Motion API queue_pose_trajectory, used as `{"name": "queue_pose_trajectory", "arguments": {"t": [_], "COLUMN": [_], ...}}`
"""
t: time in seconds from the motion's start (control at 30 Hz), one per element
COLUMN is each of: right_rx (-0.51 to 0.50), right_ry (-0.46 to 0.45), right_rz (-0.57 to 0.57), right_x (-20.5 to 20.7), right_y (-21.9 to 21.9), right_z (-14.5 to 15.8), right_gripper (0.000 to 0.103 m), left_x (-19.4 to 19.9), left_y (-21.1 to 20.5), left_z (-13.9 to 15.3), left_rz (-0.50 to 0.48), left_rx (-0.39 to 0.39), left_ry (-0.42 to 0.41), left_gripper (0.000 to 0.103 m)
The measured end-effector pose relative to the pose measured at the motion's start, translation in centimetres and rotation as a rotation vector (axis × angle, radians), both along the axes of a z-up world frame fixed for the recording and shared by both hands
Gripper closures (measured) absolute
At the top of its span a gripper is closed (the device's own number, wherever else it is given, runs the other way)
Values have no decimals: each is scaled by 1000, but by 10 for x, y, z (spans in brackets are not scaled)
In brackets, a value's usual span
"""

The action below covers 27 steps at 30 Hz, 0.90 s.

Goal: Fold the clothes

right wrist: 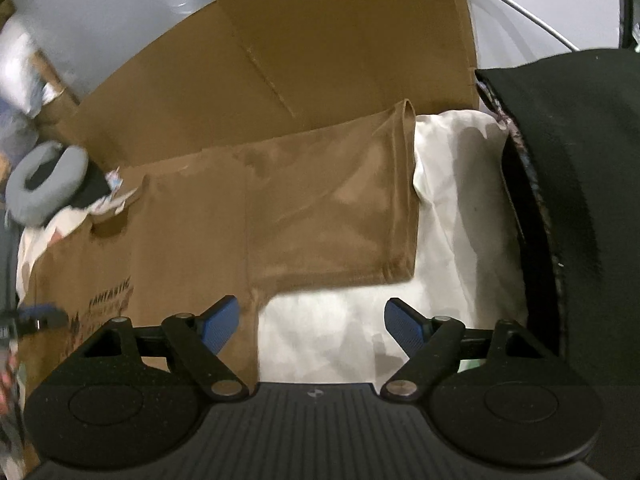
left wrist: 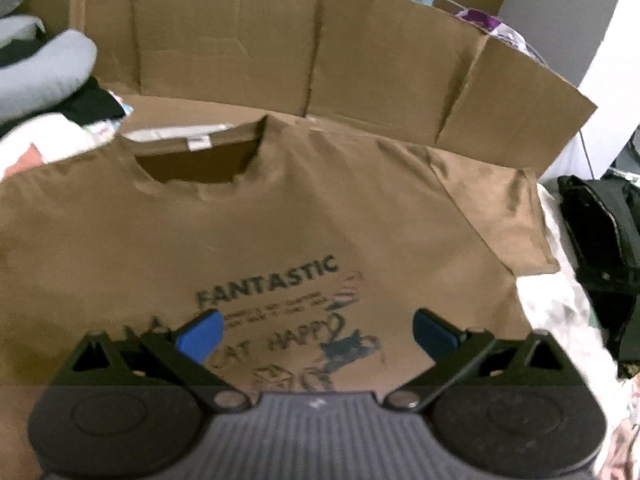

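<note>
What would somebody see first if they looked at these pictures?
The big brown T-shirt lying flat, front up, with dark print reading FANTASTIC in its middle. Behind it stands a wall of brown cardboard. The left tool hangs open over the print, and the right tool hangs open by the sleeve, over a white sheet.

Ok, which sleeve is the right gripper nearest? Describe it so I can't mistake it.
Find the cardboard wall at the back; the brown T-shirt lies flat in front of it. The sleeve sticks out from the shirt's side onto the white sheet, just beyond the open right gripper. It is the only brown flap lying on white, with a stitched hem beside the black bag.
</note>
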State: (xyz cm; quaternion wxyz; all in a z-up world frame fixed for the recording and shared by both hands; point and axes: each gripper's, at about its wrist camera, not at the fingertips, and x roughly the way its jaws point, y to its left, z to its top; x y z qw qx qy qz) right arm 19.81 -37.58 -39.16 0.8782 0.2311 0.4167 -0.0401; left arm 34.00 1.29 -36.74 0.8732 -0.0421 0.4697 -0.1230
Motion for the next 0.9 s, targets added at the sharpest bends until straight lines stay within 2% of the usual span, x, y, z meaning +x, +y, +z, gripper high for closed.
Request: {"name": "queue_pose_trajectory", "arguments": {"t": [0.2,0.3,0.43,0.6,0.67,0.77,0.83,0.9], "right_rx": [52,89,171,200,202,190,194,189], "right_ry": [39,48,44,61,70,90,99,98], "right_rz": [-98,-191,-300,-387,-421,-452,-463,-458], "right_x": [11,11,14,21,23,26,26,27], "right_y": [-3,-11,-23,-33,-36,-39,-41,-43], "right_z": [-23,-32,-37,-40,-42,-45,-46,-44], "right_gripper": [38,45,45,46,52,70,90,94], "left_x": [-4,-3,0,8,11,14,17,20], "left_y": [-6,-9,-17,-32,-37,-43,-49,-58], "left_z": [-17,-20,-20,-22,-22,-23,-25,-26], "left_rz": [-1,-3,-24,-45,-46,-53,-67,-92], "left_rx": [-21,-22,-27,-32,-31,-34,-33,-26], "left_ry": [31,26,11,2,-3,-2,0,-2], "left_gripper": [1,1,1,2,2,2,2,3]}}
